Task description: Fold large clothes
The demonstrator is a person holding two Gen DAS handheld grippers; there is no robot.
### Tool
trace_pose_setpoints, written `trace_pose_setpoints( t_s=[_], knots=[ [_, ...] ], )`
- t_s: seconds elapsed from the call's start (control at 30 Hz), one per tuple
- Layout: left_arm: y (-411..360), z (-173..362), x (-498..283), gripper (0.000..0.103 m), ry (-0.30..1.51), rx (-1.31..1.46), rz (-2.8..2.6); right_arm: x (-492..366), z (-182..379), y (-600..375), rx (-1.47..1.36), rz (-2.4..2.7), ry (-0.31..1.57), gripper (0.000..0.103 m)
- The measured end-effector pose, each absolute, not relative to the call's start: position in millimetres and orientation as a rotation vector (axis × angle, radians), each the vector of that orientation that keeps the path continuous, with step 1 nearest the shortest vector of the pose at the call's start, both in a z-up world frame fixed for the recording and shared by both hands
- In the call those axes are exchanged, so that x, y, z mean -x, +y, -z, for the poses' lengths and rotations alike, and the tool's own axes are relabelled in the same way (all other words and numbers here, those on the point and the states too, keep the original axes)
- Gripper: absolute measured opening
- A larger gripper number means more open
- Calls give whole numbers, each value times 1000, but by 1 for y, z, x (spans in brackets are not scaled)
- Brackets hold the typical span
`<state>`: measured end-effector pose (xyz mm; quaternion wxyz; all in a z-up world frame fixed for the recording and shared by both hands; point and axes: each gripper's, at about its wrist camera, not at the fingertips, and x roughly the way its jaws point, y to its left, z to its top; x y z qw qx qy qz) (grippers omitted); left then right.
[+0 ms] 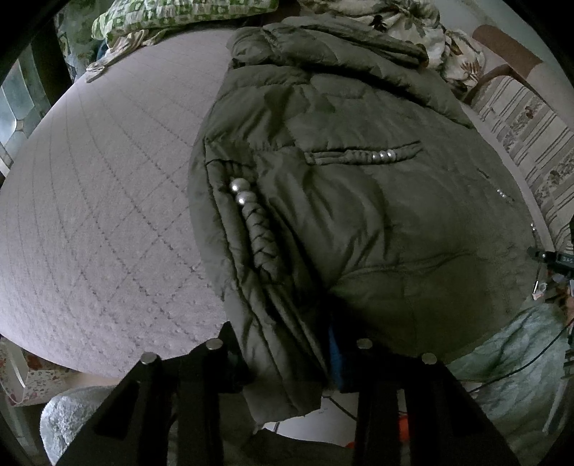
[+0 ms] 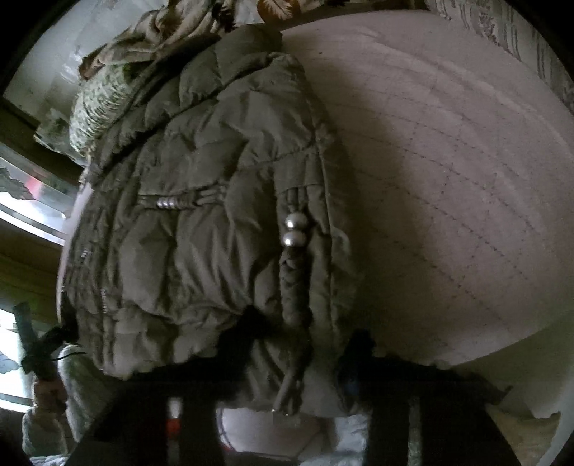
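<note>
Lying on a pale quilted bedspread [image 1: 100, 200], a dark olive puffer jacket [image 1: 351, 200] looked bulky and creased, with braided cords ending in silver beads [image 1: 240, 191] across its front and its near hem hanging off the bed's near edge. From the left wrist camera the jacket filled the right half of the bed, bare bedspread stretching to its left. The left gripper [image 1: 287, 349] stood wide, its fingers on either side of the jacket's near hem, though whether they pinched the cloth could not be told. From the right wrist camera the jacket [image 2: 201, 222] sat left of the bare bedspread [image 2: 448, 172], and the right gripper [image 2: 297, 344] likewise straddled the hem with its fingers apart; a grip could not be confirmed through the blur. At the far end lay a green patterned pillow [image 1: 172, 14] and a floral blanket [image 1: 430, 32], the latter touching the jacket's collar. A striped floral sheet [image 1: 531, 136] lay at far right.
</note>
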<state>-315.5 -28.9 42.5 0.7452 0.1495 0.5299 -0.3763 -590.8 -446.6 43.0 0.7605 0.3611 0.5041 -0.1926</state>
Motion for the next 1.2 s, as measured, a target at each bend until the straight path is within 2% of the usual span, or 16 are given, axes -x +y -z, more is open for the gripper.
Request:
trace_pose_setpoints(
  t_s=[0.03, 0.2, 0.63, 1.0, 1.2],
  knots=[
    [-29, -45, 315, 30, 1158, -321, 832, 591, -46, -447, -787, 409, 1091, 23],
    [-24, -64, 312, 20, 1134, -265, 869, 596, -67, -442, -782, 376, 1033, 17],
    [-23, -111, 302, 17, 1078, -170, 930, 587, -131, -437, -741, 325, 920, 15],
    [-21, -112, 302, 17, 1078, -159, 934, 583, -129, -440, -750, 347, 926, 15],
    [-23, -137, 296, 17, 1035, -125, 961, 576, -145, -441, -747, 333, 877, 15]
  ],
)
